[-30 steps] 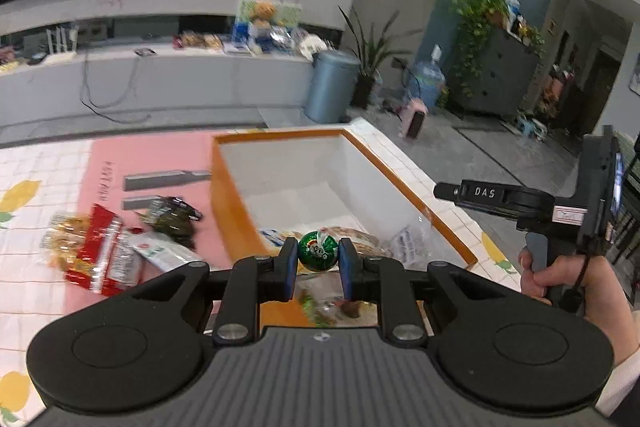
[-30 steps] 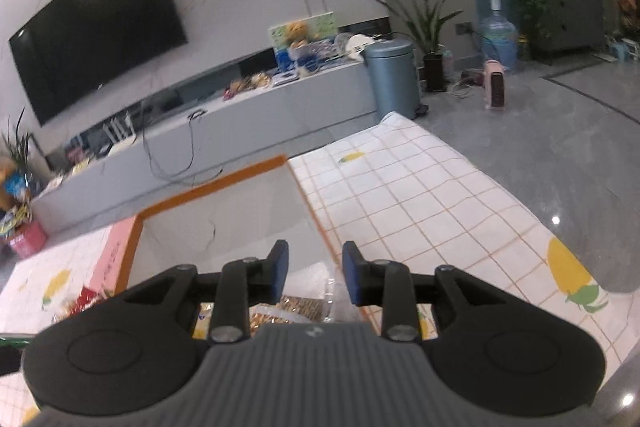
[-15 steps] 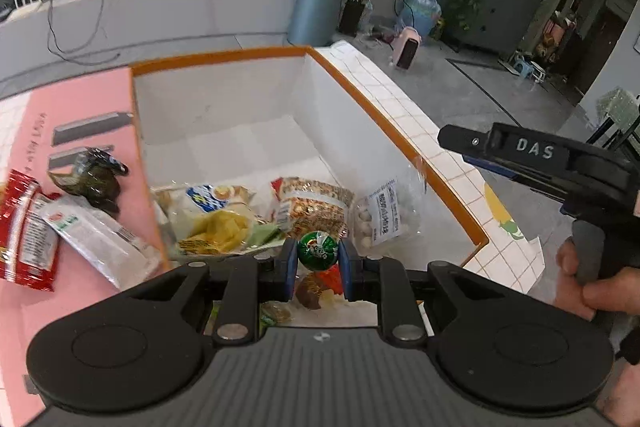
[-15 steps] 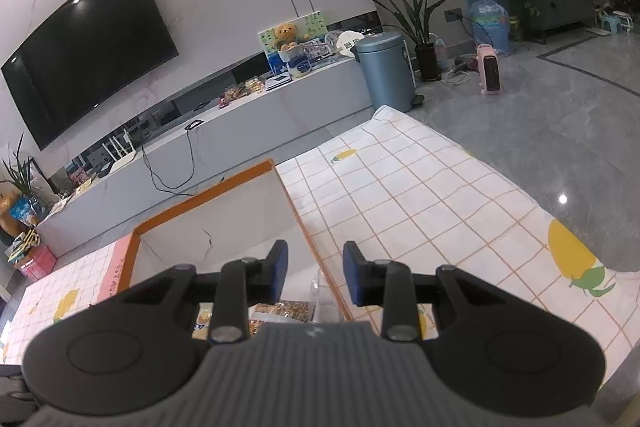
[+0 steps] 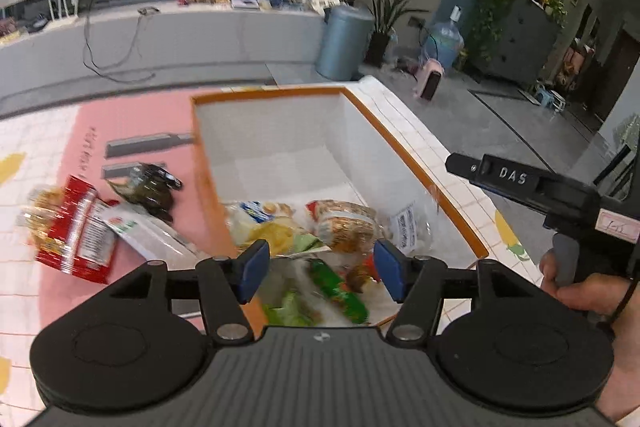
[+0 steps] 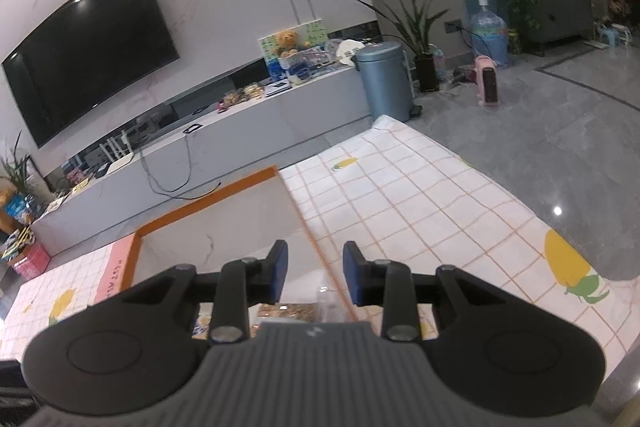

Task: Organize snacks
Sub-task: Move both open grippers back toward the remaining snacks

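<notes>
A white box with an orange rim (image 5: 416,163) stands on the table and holds several snack packets. My left gripper (image 5: 320,269) is open and empty above the box's near end. A green-wrapped snack (image 5: 340,291) lies blurred below it among the packets. Left of the box on a pink mat lie a red packet (image 5: 76,227), a white packet (image 5: 140,231) and a dark green packet (image 5: 152,191). My right gripper (image 6: 314,277) is open and empty, over the box's right rim (image 6: 312,239); its body also shows at the right of the left wrist view (image 5: 560,195).
The table has a checked cloth with fruit prints (image 6: 440,195). The pink mat (image 5: 132,123) lies left of the box. Beyond the table are a long grey TV bench (image 6: 224,131), a blue bin (image 6: 386,79) and potted plants.
My left gripper opened and let go of the green snack, which dropped into the box. The left view pulled back and up slightly. My right gripper stayed open and hardly moved.
</notes>
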